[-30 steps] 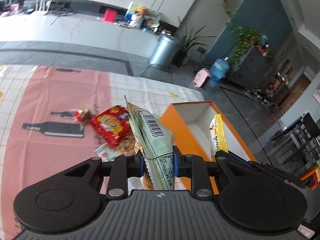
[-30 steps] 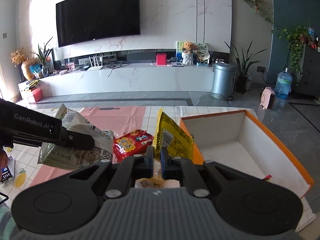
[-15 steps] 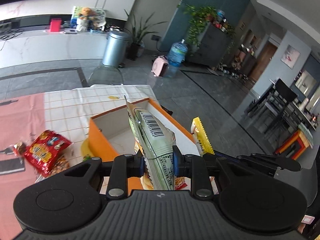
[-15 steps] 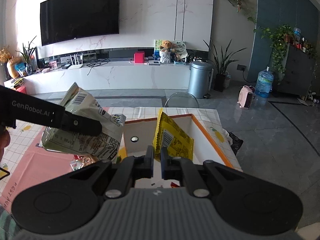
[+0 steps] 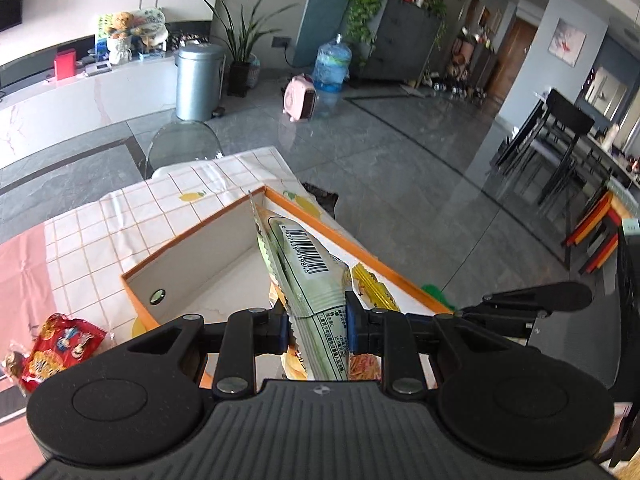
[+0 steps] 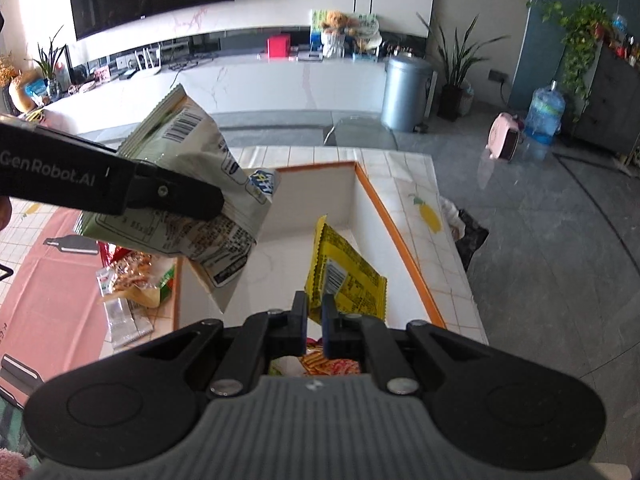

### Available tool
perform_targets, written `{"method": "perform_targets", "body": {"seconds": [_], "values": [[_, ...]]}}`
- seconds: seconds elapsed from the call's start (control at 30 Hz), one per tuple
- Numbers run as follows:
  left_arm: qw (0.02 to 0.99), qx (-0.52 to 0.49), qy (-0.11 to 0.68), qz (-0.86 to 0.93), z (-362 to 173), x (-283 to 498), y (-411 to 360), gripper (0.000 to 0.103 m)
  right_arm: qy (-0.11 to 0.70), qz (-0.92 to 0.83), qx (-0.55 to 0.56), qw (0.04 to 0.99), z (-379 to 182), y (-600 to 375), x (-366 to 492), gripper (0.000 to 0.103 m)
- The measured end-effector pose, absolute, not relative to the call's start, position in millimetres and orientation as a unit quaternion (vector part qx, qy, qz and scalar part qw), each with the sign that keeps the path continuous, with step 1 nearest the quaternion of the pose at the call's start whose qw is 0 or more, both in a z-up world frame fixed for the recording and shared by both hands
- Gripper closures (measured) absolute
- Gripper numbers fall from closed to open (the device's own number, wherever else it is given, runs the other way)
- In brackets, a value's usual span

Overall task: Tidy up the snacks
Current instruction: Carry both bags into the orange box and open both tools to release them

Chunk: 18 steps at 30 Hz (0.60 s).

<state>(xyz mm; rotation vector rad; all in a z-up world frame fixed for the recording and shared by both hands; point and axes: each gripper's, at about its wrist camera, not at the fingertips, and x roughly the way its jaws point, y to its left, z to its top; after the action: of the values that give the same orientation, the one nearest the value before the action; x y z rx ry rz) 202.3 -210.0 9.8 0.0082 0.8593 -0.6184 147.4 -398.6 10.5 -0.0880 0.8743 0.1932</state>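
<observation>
Over the orange box point(image 6: 404, 256), at about 12 o'clock from both cameras, two snacks hang ready to drop. The left gripper point(image 5: 316, 326) pinches a pale green bag point(image 5: 310, 280) near its lower seam; the right gripper point(image 6: 315, 322) is clamped narrow on a yellow packet point(image 6: 346, 276) at its bottom corner. Both look light, thin and crinkly, probably air-puffed with brittle contents, so a seam or corner is the sound place to grip; squeezing the belly would likely crush what is inside, and the glossy film may slip. More wrappers already lie in the box at 6 o'clock. A red pack point(image 5: 60, 346) waits on the table at 9 o'clock.
</observation>
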Motion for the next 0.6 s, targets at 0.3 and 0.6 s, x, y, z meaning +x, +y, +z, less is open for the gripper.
{"method": "perform_targets", "body": {"seconds": [0.3,0.6], "values": [[0.837,0.061,0.475,-0.267,-38.6,232.4,-230.0,0.075,0.484,0.091,-0.069,0.867,-25.9,-404.4,198.4,0.101],[0.819,0.097,0.502,-0.262,-66.1,244.3,-238.4,0.075,0.537,0.087,-0.071,0.836,-53.2,-397.0,229.9,0.101]]}}
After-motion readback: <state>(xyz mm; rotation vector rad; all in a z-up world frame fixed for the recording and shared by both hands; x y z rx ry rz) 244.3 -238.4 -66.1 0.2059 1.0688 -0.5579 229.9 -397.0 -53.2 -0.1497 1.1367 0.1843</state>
